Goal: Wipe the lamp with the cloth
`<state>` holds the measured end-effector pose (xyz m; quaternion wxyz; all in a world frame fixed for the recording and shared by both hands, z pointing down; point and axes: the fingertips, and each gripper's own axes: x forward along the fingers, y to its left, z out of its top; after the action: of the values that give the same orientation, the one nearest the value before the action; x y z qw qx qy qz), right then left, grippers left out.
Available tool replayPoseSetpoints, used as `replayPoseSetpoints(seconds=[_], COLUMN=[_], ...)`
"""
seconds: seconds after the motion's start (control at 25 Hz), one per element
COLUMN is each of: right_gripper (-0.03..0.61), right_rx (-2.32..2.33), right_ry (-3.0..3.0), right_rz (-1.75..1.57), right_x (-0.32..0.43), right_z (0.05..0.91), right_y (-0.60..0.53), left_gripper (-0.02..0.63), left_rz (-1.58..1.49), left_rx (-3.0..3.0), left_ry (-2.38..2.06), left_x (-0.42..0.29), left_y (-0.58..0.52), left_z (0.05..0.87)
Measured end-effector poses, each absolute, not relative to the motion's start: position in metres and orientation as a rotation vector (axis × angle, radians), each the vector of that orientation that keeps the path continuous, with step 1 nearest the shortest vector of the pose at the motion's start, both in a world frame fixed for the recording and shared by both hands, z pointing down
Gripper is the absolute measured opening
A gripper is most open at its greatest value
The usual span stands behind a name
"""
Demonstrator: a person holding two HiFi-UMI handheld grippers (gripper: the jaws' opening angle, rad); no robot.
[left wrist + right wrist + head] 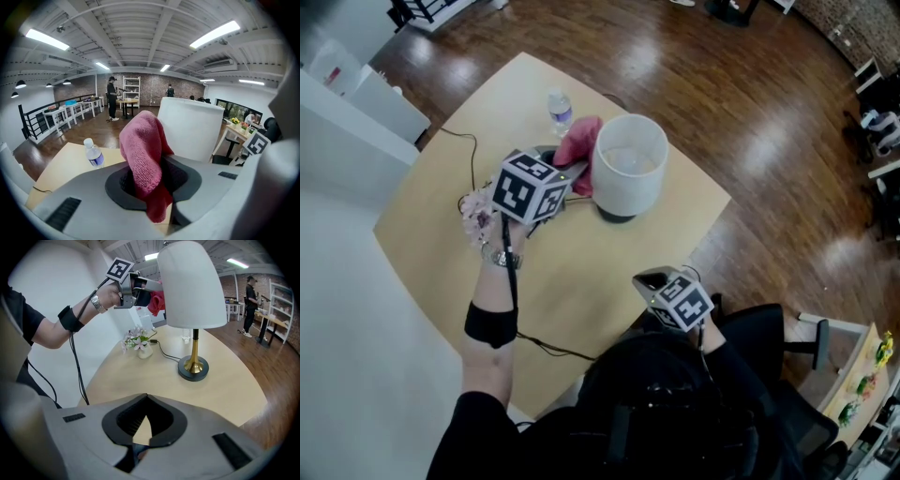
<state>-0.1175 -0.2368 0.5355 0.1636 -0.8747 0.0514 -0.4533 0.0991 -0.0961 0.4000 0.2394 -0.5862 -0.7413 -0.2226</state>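
The lamp has a white cylindrical shade [628, 165] on a gold stem with a dark round base [193, 369]; it stands on the tan table [450, 187]. My left gripper [572, 176] is shut on a pink knitted cloth [143, 154], which bunches up out of the jaws and sits just beside the shade's left side [157, 301]. In the left gripper view the shade [190, 129] fills the space right behind the cloth. My right gripper [649, 279] hangs shut and empty over the table's near edge, away from the lamp.
A small water bottle [560, 110] stands behind the lamp. A little vase of pale flowers [139, 344] sits left of the lamp, with a black cable [166, 352] running to the base. Wooden floor surrounds the table; people and shelves stand far off.
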Motion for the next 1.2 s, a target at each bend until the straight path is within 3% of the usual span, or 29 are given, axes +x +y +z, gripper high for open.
replayPoseSetpoints(seconds=[0.56,1.0,1.2], right_gripper=[0.005,0.005,0.005], right_rx=[-2.488,-2.524,-2.532], right_ry=[0.125,0.157,0.164], right_rz=[-1.280,-1.245,-1.228], right_x=[-0.120,-0.113,-0.112], right_z=[0.535,0.529,0.525], right_y=[-0.238,-0.243,-0.241], left_gripper=[0.084,0.084,0.084], left_rz=[-0.810,-0.495,-0.483], left_rx=[-1.513,-1.857,-1.908], left_ry=[-1.881,-1.945,-1.970], left_x=[0.104,0.104,0.090], left_y=[-0.122,-0.126,-0.124], left_z=[0.493,0.332,0.310])
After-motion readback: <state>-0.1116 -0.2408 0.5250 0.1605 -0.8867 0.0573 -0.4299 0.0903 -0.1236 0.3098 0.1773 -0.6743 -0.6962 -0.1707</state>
